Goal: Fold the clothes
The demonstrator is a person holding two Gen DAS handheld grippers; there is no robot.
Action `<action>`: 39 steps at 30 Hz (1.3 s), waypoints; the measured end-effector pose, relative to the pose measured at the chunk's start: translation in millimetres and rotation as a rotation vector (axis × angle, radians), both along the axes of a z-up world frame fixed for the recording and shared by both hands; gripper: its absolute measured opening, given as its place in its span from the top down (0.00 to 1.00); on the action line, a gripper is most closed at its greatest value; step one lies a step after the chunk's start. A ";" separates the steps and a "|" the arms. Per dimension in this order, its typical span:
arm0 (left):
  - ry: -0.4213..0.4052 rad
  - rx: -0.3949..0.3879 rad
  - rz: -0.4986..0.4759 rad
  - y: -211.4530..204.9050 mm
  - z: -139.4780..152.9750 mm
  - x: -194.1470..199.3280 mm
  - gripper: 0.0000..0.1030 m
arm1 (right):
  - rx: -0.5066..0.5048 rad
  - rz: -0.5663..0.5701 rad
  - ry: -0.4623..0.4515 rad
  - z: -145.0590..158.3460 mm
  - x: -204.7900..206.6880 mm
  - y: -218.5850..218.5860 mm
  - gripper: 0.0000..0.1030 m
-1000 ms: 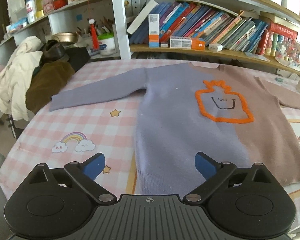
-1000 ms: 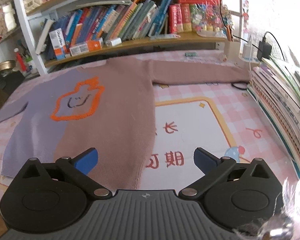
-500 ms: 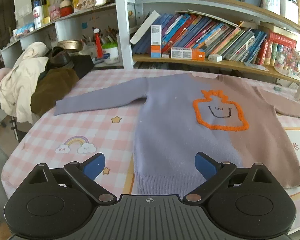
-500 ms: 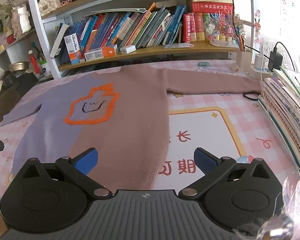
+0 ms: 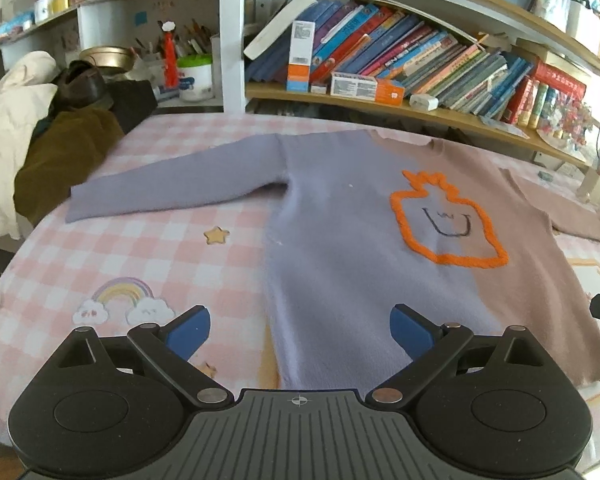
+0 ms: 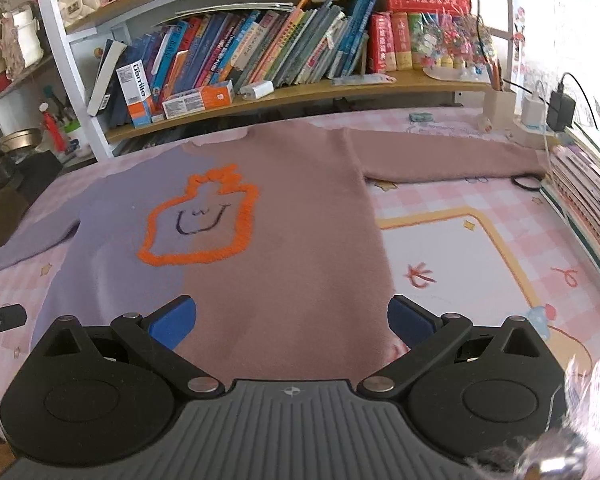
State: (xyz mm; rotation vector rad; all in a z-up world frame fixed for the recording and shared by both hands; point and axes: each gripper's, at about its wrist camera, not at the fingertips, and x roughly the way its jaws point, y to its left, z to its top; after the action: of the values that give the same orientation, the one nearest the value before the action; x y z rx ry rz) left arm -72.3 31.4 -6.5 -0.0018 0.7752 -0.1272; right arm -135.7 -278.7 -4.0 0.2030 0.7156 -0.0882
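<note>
On the checked worktop [image 5: 148, 240] | left wrist view: sweater [image 5: 340, 240] flat, sleeves outspread, hem nearest; left hand-held gripper [image 5: 300, 332] agape over lilac hem, lilac sleeve [image 5: 172, 184] ahead-left | right wrist view: right hand-held gripper [image 6: 292, 320] agape over brown hem, brown sleeve [image 6: 452, 160] ahead-right, each sleeve lying crosswise to its nearer gripper.

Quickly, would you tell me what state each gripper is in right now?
Left gripper: open, holding nothing, above the sweater's hem.
Right gripper: open, holding nothing, also at the hem.
</note>
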 end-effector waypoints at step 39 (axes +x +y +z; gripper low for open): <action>-0.029 -0.283 0.516 239.5 -57.8 151.7 0.54 | -0.175 -0.189 0.102 -0.5 52.3 64.6 0.00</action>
State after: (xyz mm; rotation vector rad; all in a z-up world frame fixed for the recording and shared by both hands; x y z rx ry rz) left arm 79.4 270.9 -64.3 -0.4641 0.7016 0.2536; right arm -83.4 -214.2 -4.5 0.0984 0.7852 -0.3421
